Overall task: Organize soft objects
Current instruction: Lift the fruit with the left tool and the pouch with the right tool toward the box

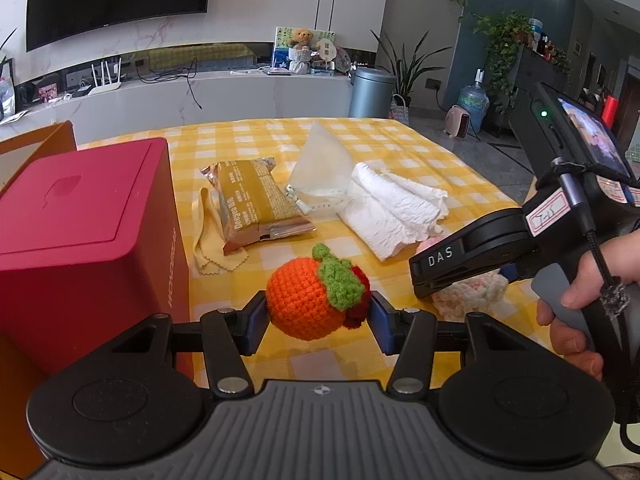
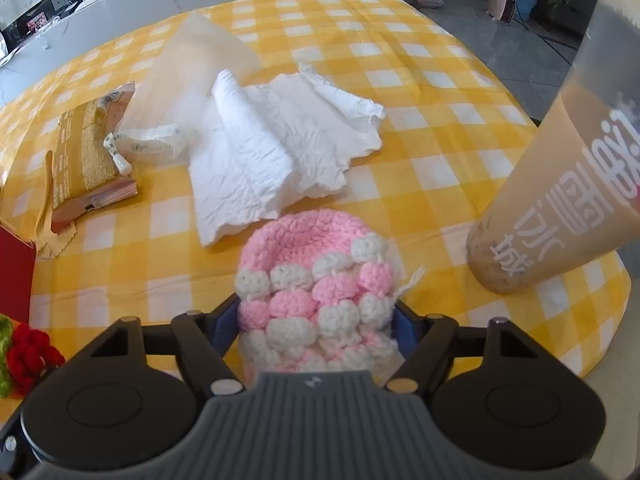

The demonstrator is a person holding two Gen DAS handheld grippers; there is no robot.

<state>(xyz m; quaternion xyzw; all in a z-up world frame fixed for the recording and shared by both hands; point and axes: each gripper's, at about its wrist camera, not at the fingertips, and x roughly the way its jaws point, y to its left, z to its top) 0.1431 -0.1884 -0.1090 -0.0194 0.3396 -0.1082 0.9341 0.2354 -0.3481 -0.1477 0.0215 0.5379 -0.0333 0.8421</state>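
Note:
My left gripper [image 1: 316, 320] is shut on an orange crocheted fruit [image 1: 304, 300] with a green leaf and red trim, held above the yellow checked tablecloth [image 1: 400, 144]. My right gripper [image 2: 316, 324] is shut on a pink and white crocheted pouch [image 2: 316, 276], low over the cloth; the gripper also shows in the left wrist view [image 1: 424, 280]. A crumpled white cloth [image 2: 272, 140] lies just beyond the pouch. A small yellow cloth [image 1: 208, 236] lies partly under a snack packet [image 1: 256, 204].
A red box [image 1: 84, 232] stands at the left, close to my left gripper. A clear plastic bag [image 1: 320, 168] lies behind the white cloth. A tall milk tea cup [image 2: 568, 168] stands at the right. The table edge runs along the right.

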